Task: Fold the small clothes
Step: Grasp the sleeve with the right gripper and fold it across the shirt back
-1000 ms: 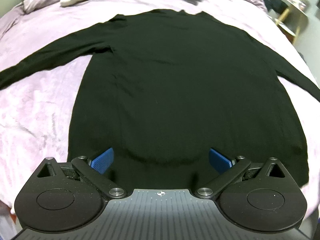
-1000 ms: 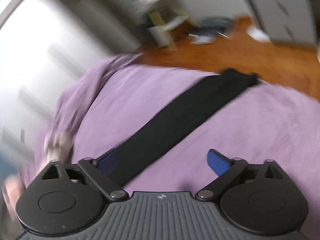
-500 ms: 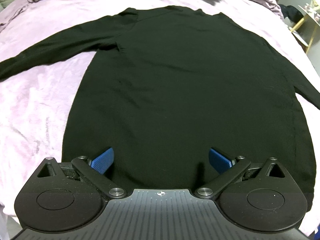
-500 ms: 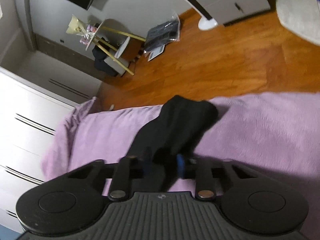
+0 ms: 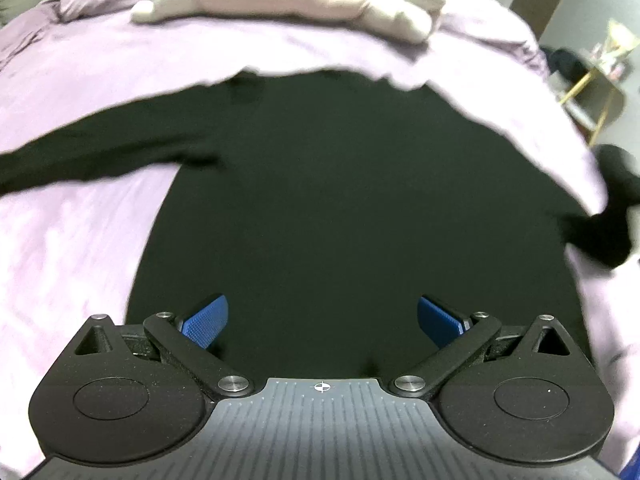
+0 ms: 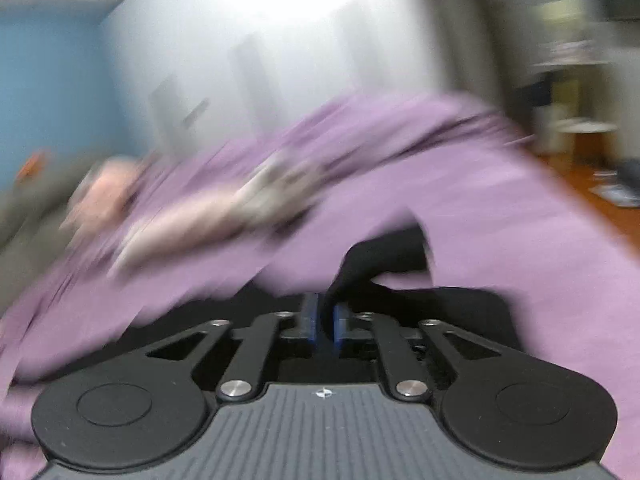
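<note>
A black long-sleeved sweater point(image 5: 340, 200) lies flat on the purple bed, collar at the far end, left sleeve point(image 5: 92, 152) stretched out to the left. My left gripper point(image 5: 322, 320) is open and empty, just above the sweater's hem. My right gripper point(image 6: 324, 316) is shut on the right sleeve point(image 6: 384, 256), which bends up from the blue pads. In the left wrist view the lifted right sleeve point(image 5: 604, 232) shows as a dark blur at the right edge. The right wrist view is blurred by motion.
The purple bedcover point(image 5: 72, 248) surrounds the sweater. A long pale plush toy point(image 5: 280, 4) lies at the head of the bed. A small side table point(image 5: 596, 92) stands beyond the bed's right side. The wooden floor point(image 6: 600, 196) lies to the right.
My right gripper closed on the right sleeve and swung it up and inward towards the sweater's body. My left gripper stayed open and shifted a little forward over the hem.
</note>
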`<action>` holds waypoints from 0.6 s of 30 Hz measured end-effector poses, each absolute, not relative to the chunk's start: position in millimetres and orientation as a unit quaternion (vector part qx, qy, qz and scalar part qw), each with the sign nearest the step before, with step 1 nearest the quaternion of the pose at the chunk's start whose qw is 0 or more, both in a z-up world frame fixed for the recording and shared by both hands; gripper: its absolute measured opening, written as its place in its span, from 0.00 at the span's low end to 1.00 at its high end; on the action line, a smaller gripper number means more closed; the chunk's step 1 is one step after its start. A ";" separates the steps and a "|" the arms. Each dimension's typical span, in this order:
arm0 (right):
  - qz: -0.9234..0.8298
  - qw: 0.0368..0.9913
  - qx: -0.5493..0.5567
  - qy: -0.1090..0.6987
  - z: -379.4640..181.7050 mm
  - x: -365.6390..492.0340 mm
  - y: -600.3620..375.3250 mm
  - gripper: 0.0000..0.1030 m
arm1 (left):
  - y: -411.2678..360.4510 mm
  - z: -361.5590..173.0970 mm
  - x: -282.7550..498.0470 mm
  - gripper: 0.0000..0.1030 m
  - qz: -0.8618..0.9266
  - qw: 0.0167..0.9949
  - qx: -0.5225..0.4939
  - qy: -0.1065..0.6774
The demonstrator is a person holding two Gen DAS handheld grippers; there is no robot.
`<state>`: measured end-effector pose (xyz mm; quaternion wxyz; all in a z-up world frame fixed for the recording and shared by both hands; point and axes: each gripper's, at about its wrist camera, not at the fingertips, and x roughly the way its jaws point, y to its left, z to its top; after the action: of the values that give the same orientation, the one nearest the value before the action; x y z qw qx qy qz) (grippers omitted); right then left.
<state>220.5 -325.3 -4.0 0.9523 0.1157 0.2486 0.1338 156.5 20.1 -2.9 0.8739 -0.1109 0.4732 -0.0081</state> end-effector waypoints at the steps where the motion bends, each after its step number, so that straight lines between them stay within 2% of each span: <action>1: 0.161 0.942 0.106 0.275 -13.4 223.2 -304.9 0.30 | 18.5 -0.1 162.2 1.00 -0.018 0.877 -0.115 0.466; 5: 0.162 0.927 0.103 0.322 -44.5 214.1 -275.4 0.33 | 10.7 1.5 188.4 0.98 -0.059 0.879 -0.139 0.452; 7: 0.141 0.923 0.138 0.332 -53.0 206.6 -284.9 0.33 | 4.4 -3.6 206.8 0.88 -0.085 0.872 -0.159 0.455; 14: 0.096 0.918 0.195 0.331 -67.0 176.2 -317.3 0.33 | -41.3 -39.5 288.1 0.80 -0.151 0.823 -0.227 0.498; 17: 0.079 0.916 0.222 0.324 -66.6 172.3 -334.6 0.33 | -56.4 -57.8 313.3 0.70 -0.160 0.799 -0.254 0.521; 18: 0.075 0.915 0.231 0.322 -68.0 171.6 -339.3 0.33 | -60.3 -63.9 319.9 0.64 -0.163 0.793 -0.258 0.528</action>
<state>171.6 -339.3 -68.0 0.9149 0.2314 0.3219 0.0754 319.9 -60.3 -63.9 0.7928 -0.2576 0.5279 -0.1625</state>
